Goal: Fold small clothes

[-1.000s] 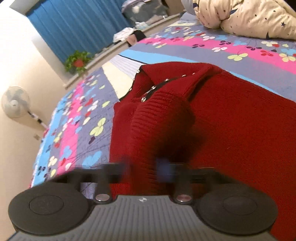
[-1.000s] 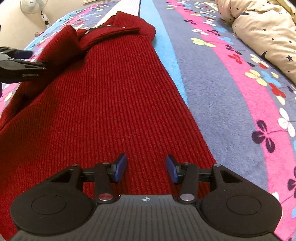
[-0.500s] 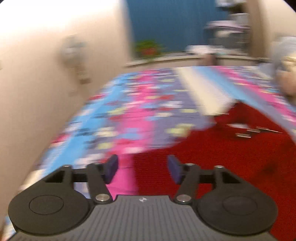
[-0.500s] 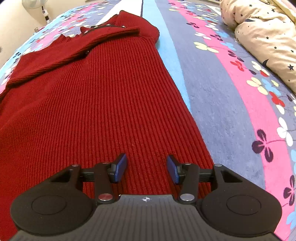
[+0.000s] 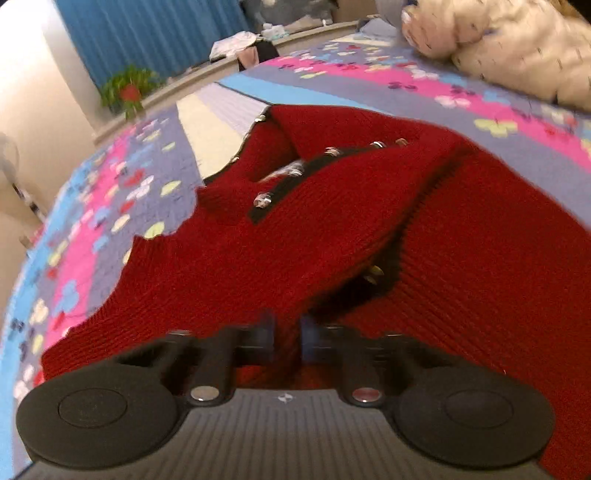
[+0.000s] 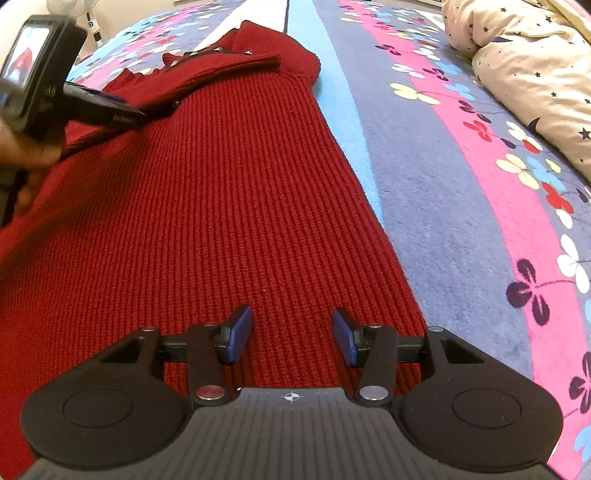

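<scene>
A dark red knit sweater (image 5: 461, 277) with a black button band lies flat on the bed, one sleeve folded across its chest. My left gripper (image 5: 288, 328) is shut on a fold of that sleeve fabric near the sweater's left edge. The right wrist view shows this same left gripper (image 6: 136, 114), held by a person's hand (image 6: 22, 155), pinching the folded sleeve on the sweater (image 6: 240, 184). My right gripper (image 6: 293, 332) is open low over the sweater's lower body near its right edge, with only flat knit between the blue pads (image 6: 240, 332).
The bed carries a striped floral bedspread (image 6: 461, 184) in grey, pink and blue. A cream star-print duvet (image 6: 535, 74) is bunched at the far right. A potted plant (image 5: 129, 88) and blue curtain (image 5: 147, 33) stand beyond the bed, with a fan (image 6: 85, 7) at the left wall.
My left gripper let go of the sleeve, swung off to the left with jaws open, then came back and closed on the sleeve fold. The right gripper stayed still.
</scene>
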Motion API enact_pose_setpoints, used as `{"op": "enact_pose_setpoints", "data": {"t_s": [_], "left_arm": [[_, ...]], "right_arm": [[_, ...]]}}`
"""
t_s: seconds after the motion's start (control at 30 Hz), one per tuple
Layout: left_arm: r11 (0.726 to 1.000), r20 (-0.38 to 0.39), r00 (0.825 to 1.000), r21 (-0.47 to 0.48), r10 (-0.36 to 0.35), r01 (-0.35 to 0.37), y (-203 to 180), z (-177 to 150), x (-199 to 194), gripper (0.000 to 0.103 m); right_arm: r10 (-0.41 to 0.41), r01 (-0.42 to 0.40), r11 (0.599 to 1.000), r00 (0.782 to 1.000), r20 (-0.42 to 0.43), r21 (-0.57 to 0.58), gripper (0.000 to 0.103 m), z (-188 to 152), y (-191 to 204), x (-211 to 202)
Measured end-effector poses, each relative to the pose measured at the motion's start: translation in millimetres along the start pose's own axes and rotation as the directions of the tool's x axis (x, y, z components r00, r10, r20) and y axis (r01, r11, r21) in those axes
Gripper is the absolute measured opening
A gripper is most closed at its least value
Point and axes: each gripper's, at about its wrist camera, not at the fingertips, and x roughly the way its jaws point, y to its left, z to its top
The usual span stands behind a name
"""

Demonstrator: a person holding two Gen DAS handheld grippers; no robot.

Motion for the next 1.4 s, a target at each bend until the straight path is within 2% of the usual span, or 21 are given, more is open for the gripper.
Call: {"op": "enact_pose_setpoints", "data": {"t_s": [0.17, 0.27, 0.33, 0.4, 0.43, 0.47, 0.5, 0.53, 0.57, 0.63, 0.67, 0.73, 0.8, 0.83, 0.93, 1.07, 1.1, 1.17, 1.2, 1.3, 1.4], "left_arm": [[0.986, 0.090, 0.991, -0.139, 0.104, -0.091, 95, 1, -50, 0.011], [0.923, 0.074, 0.975, -0.344, 0.209, -0.172, 189, -23, -78, 0.011], [0.833, 0.015, 0.950, -0.485, 0.313, -0.267, 259, -59, -97, 0.011], [0.652, -0.108, 0.908, -0.663, 0.404, -0.368, 331, -115, -119, 0.013], [0.526, -0.191, 0.888, -0.746, 0.419, -0.408, 361, -148, -128, 0.016], [0.375, -0.282, 0.873, -0.819, 0.397, -0.435, 388, -186, -138, 0.028], [0.228, -0.359, 0.873, -0.867, 0.330, -0.443, 406, -226, -146, 0.038], [0.145, -0.371, 0.889, -0.897, 0.269, -0.418, 412, -259, -153, 0.038], [0.127, -0.371, 0.891, -0.902, 0.260, -0.413, 412, -274, -159, 0.036], [0.173, -0.368, 0.877, -0.885, 0.310, -0.432, 398, -290, -173, 0.039], [0.187, -0.330, 0.887, -0.896, 0.322, -0.402, 389, -297, -180, 0.045], [0.169, -0.246, 0.920, -0.937, 0.306, -0.307, 378, -311, -189, 0.047], [0.113, -0.194, 0.947, -0.967, 0.255, -0.228, 377, -319, -189, 0.047], [0.108, -0.170, 0.950, -0.973, 0.261, -0.204, 384, -319, -188, 0.048], [0.156, -0.137, 0.950, -0.970, 0.282, -0.186, 387, -315, -181, 0.057], [0.301, -0.164, 0.971, -0.930, 0.176, -0.212, 378, -307, -145, 0.057], [0.335, -0.267, 0.953, -0.893, 0.144, -0.301, 373, -304, -131, 0.053], [0.395, -0.351, 0.916, -0.826, 0.195, -0.401, 357, -286, -129, 0.052], [0.447, -0.353, 0.907, -0.789, 0.230, -0.421, 344, -265, -135, 0.052], [0.591, -0.178, 0.953, -0.752, 0.246, -0.293, 287, -214, -158, 0.057], [0.679, -0.071, 0.992, -0.724, 0.109, -0.126, 225, -182, -162, 0.064]], "right_arm": [[-0.007, 0.007, 1.000, 1.000, 0.002, -0.009, 0.053, 2, 2, 3], [-0.019, 0.019, 1.000, 1.000, 0.007, -0.021, 0.053, 1, 4, 4], [-0.017, 0.017, 1.000, 1.000, 0.009, -0.017, 0.053, 0, 4, 3], [-0.016, 0.016, 1.000, 1.000, 0.010, -0.013, 0.053, 0, 3, 3], [-0.017, 0.018, 1.000, 1.000, 0.011, -0.012, 0.053, 0, 4, 2], [-0.020, 0.020, 1.000, 1.000, 0.012, -0.014, 0.053, 0, 5, 2], [-0.023, 0.023, 1.000, 1.000, 0.012, -0.016, 0.053, -1, 5, 2], [-0.025, 0.026, 1.000, 1.000, 0.013, -0.017, 0.053, -1, 5, 2], [-0.028, 0.029, 0.999, 1.000, 0.014, -0.017, 0.053, -1, 6, 2], [-0.035, 0.035, 0.999, 0.999, 0.015, -0.022, 0.053, -1, 8, 2], [-0.038, 0.038, 0.999, 0.999, 0.016, -0.024, 0.053, -2, 8, 2], [-0.048, 0.049, 0.998, 0.999, 0.019, -0.027, 0.053, -3, 11, 2], [-0.060, 0.061, 0.998, 0.998, 0.028, -0.036, 0.053, -5, 13, 1], [-0.065, 0.067, 0.997, 0.997, 0.032, -0.043, 0.053, -6, 15, 0], [-0.075, 0.078, 0.995, 0.996, 0.042, -0.065, 0.053, -11, 17, -3], [-0.072, 0.074, 0.996, 0.996, 0.046, -0.040, 0.052, -11, 13, -5], [-0.073, 0.075, 0.997, 0.996, 0.048, -0.032, 0.052, -10, 13, -5], [-0.075, 0.076, 0.997, 0.995, 0.069, -0.007, 0.050, -7, 11, -8], [-0.073, 0.072, 0.997, 0.993, 0.098, 0.015, 0.049, -4, 10, -12], [-0.036, 0.015, 0.996, 0.975, 0.221, 0.092, 0.045, 7, 0, -30], [0.005, -0.068, 0.981, 0.946, 0.323, 0.184, 0.042, 21, -19, -40]]}}
